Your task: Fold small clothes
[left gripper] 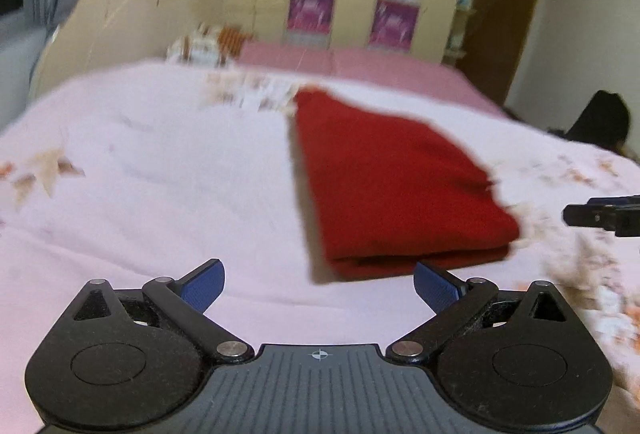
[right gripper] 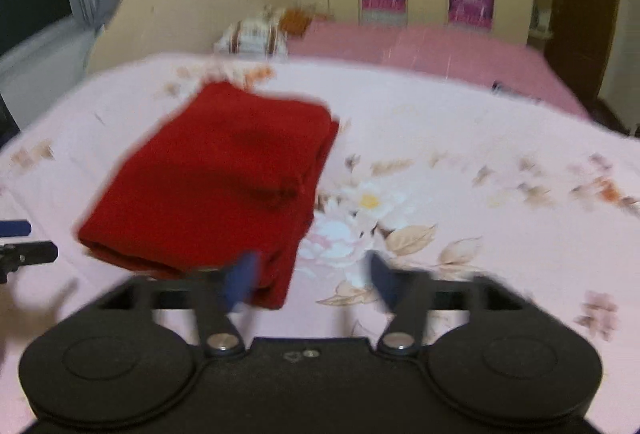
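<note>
The red garment (left gripper: 392,178) (right gripper: 216,178) lies folded into a thick, roughly rectangular stack, flat on the pink flowered bedspread (left gripper: 160,162) (right gripper: 460,138). Its layered folded edge faces near; its length runs toward 11 o'clock in the left view, 1 o'clock in the right.

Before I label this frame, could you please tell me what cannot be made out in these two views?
- Red cloth: motion blur in both views hides the garment type and layer count.
- Its near edge: the right claw covers part of it in the right wrist view.
- Right claw: cut off by the frame edge in the left wrist view.
- Dark shape beside the bed: too blurred to identify.
</note>
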### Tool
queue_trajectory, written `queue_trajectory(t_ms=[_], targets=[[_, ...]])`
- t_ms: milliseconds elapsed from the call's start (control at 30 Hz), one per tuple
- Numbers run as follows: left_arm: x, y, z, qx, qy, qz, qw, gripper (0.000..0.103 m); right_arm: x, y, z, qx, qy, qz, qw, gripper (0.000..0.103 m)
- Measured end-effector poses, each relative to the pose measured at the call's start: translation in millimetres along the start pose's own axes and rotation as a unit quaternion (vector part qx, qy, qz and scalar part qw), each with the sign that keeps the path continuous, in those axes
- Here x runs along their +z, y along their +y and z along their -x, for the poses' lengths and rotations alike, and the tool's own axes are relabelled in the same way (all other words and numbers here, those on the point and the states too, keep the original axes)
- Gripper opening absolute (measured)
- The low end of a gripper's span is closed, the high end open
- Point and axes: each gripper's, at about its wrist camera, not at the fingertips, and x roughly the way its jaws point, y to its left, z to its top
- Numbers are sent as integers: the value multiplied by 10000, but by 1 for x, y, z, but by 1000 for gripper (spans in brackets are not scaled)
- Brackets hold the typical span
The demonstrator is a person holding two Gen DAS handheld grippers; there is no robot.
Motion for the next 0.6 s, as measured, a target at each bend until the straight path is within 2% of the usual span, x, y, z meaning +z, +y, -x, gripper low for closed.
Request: queue_trajectory(t_ms=[67, 167, 200, 233, 333, 400, 600], targets=[[-2, -13, 29, -2, -188, -120, 9998, 103, -4, 7, 31, 93, -103, -29, 9999, 85], [-7, -29, 67, 0, -444, -101, 9990, 103, -13, 24, 78, 216, -271, -194, 9992, 91], [-8, -33, 80, 12, -528, -58, 9986, 103, -20, 38, 103, 139, -378, -204, 9990, 92], [-9, -34, 92, 20, -619, -1, 9981, 103, -20, 38, 103, 139, -378, -204, 9990, 93], [-12, -44, 120, 45, -779, 88, 9969, 103, -39, 64, 147, -50, -684, -166, 9975, 94], [-15, -47, 134, 130, -737, 67, 9972, 103, -45, 72, 161, -167, -757, -78, 9970, 95], [-32, -52, 161, -117, -790, -25, 9968, 103, -53, 81, 183, -233, -922, -32, 9955, 95]])
